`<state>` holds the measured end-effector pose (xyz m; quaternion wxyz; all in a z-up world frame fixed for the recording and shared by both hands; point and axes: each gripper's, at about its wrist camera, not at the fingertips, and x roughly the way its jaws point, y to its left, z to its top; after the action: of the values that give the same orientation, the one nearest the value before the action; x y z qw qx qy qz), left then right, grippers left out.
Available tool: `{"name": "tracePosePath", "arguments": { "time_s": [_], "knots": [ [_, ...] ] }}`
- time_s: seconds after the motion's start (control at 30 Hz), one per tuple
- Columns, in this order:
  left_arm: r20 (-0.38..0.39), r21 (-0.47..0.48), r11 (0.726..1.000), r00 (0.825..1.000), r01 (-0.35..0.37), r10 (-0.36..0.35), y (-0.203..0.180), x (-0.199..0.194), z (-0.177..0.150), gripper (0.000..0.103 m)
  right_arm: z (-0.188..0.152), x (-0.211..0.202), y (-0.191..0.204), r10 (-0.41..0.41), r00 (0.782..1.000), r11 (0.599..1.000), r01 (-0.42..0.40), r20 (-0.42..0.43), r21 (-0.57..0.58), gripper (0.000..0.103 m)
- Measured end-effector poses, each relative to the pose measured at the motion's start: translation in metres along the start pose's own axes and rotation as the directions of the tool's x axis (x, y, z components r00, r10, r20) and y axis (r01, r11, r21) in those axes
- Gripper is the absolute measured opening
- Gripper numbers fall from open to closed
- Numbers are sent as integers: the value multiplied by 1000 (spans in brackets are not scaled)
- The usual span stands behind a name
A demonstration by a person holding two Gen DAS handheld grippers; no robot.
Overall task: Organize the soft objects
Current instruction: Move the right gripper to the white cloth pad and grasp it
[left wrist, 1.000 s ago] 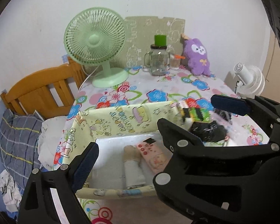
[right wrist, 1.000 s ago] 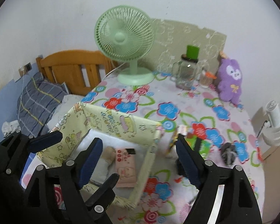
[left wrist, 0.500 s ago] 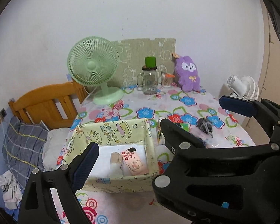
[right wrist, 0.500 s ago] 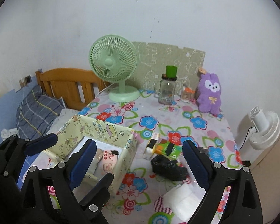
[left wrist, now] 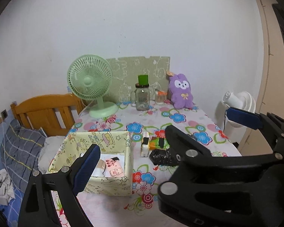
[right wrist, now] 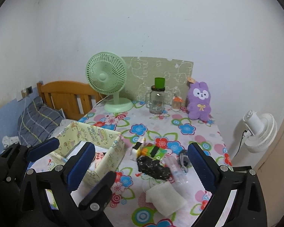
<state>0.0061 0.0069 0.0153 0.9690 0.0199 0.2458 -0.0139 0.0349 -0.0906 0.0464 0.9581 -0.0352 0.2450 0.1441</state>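
A yellow printed fabric box (left wrist: pixel 111 145) (right wrist: pixel 96 132) stands on the flowered table at the left, with a pink pouch (left wrist: pixel 114 167) and a beige roll inside. Right of it lie a black bundle (right wrist: pixel 153 167) (left wrist: pixel 161 158), a green packet (right wrist: pixel 155 151), a white-yellow pack (left wrist: pixel 144 145), a clear plastic packet (right wrist: pixel 175 167), a small grey item (right wrist: pixel 183 158) and a white foam pad (right wrist: pixel 165 198). My left gripper (left wrist: pixel 166 143) is open and empty, above the table's near side. My right gripper (right wrist: pixel 141 167) is open and empty, held back over the near edge.
At the back of the table stand a green fan (right wrist: pixel 108 81), a glass jar with a green cup (right wrist: pixel 157 98), a small jar (right wrist: pixel 177 103) and a purple plush rabbit (right wrist: pixel 198 101). A wooden bed headboard (right wrist: pixel 66 94) and pillow are left; a white fan (right wrist: pixel 259 130) is right.
Both grippers have pulled back and up from the box; the table and its objects now look smaller and farther. Both stay open and empty.
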Motion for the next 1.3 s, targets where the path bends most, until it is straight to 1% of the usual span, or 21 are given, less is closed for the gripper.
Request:
{"name": "tracePosePath", "arguments": {
  "time_s": [0.07,0.27,0.33,0.5,0.63,0.8,1.07,1.3],
  "knots": [
    [3,-5,1000,1000,3,-3,-4,-1,-1,95,-4,-5,-6,-4,1000,1000,4,10,7,100],
    [-23,-19,999,999,46,-46,-18,4,-6,95,-13,-11,-20,-9,1000,1000,9,13,7,100],
    [-19,-25,998,998,53,-53,-22,5,-7,95,-16,-12,-25,-8,1000,1000,8,11,13,100],
    [-16,-16,998,998,63,-63,-35,10,-13,94,-25,-12,-37,-18,1000,999,17,8,32,100],
    [-16,-10,998,998,62,-62,-43,16,-21,94,-36,-10,-45,-32,999,999,32,23,33,100],
    [-15,-21,998,998,62,-63,-48,30,-35,94,-50,-1,-56,-31,999,999,30,15,39,100],
    [-53,0,997,995,81,-81,-60,57,-55,94,-78,16,-73,-45,999,998,44,6,49,100],
    [-127,16,995,987,96,-94,-68,84,-73,92,-97,38,-89,-53,998,995,56,-36,85,100]
  ]
}}
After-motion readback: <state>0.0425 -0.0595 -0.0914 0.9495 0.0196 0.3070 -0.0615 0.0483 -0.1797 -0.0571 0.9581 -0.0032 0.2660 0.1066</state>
